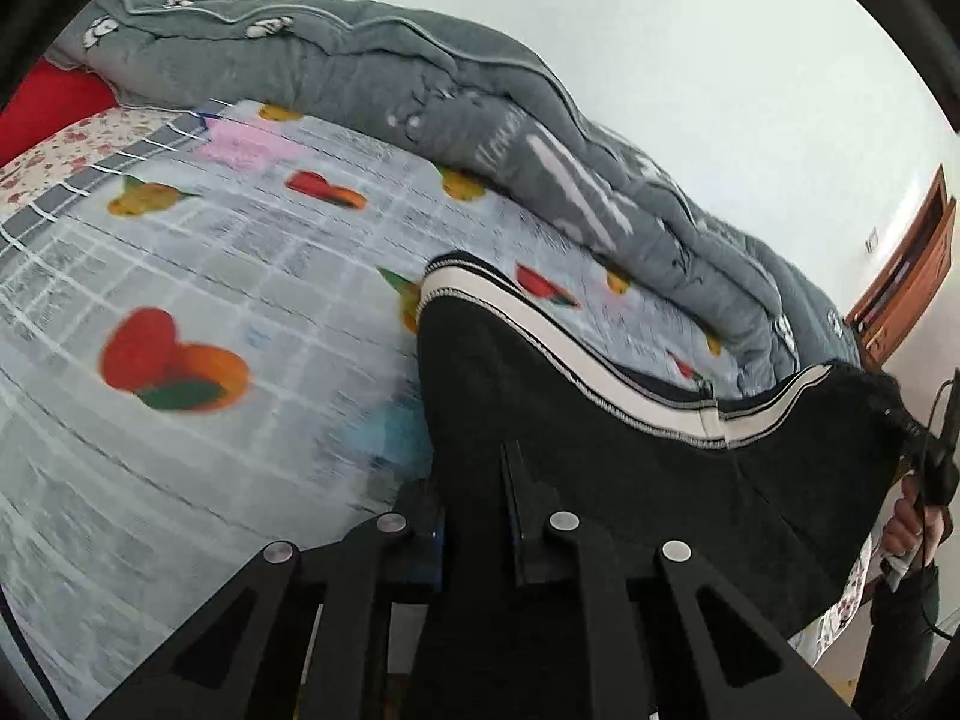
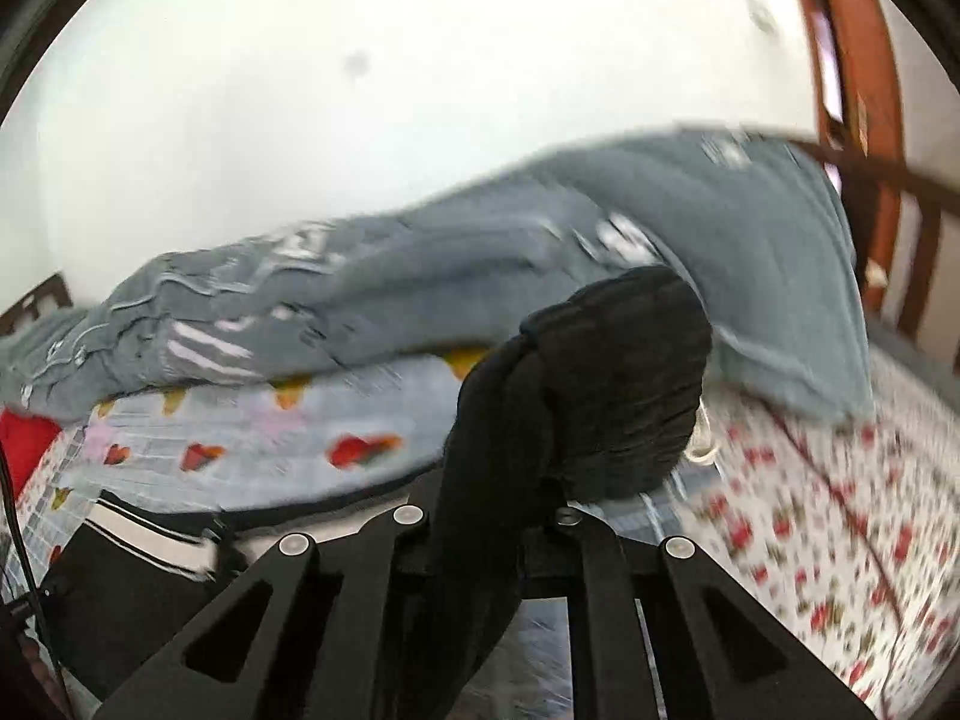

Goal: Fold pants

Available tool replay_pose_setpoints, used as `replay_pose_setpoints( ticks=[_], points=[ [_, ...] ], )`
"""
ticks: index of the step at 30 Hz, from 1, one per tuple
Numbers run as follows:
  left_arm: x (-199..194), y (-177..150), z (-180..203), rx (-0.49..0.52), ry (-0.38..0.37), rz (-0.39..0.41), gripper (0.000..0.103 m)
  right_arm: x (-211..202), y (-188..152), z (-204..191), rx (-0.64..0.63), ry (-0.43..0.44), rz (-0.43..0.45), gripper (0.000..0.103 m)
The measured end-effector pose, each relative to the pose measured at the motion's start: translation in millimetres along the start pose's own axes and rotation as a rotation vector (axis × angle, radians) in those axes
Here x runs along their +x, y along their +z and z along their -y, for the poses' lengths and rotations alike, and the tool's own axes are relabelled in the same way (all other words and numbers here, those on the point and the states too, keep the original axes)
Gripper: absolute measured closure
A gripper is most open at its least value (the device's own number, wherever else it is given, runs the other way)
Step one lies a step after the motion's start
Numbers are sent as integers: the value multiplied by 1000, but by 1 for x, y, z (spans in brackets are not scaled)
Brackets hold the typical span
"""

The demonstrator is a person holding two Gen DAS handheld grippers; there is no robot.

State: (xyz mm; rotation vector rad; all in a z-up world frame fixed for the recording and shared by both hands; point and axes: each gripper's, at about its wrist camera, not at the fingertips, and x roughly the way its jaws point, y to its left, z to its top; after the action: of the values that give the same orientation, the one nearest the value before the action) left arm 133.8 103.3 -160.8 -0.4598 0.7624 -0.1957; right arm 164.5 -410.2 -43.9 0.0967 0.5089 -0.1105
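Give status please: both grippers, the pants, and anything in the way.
Left gripper shut on black pants. Right gripper shut on the bunched end. Pants lifted off the bed sheet. Grey quilt heaped behind, apart from pants.

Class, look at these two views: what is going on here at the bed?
A person is working on a pair of black pants with a white side stripe, using a hand-held gripper in each hand. The left hand-held gripper is shut on the pants' fabric, and the right hand-held gripper is shut on another bunched part of them, held up above the fruit-print bedsheet. A rolled grey quilt lies along the wall. No fold is finished yet.
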Motion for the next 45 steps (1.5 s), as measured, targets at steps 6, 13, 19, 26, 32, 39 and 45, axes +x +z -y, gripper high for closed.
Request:
replay_pose_setpoints(
  ticks=[6,13,19,26,32,39,45],
  points=[
    [-41,25,-61,-41,71,64,89,-32,18,-61,-18,164,58,93],
    [-62,22,-129,-126,136,22,85,22,-72,-46,-29,118,-171,92],
    [-73,-13,-151,-178,40,14,56,34,-152,9,139,69,-352,69],
    [-57,-8,-143,-192,-7,17,53,-20,-142,9,83,-23,-291,54],
    [-51,-11,-134,-170,8,-5,53,-37,-126,-16,65,-22,-254,54],
    [-99,-61,-134,-196,-67,1,52,-62,-148,-16,52,-38,-255,54],
    [-76,-42,-134,-271,-64,11,48,-58,-158,-14,108,11,-274,54]
  ],
)
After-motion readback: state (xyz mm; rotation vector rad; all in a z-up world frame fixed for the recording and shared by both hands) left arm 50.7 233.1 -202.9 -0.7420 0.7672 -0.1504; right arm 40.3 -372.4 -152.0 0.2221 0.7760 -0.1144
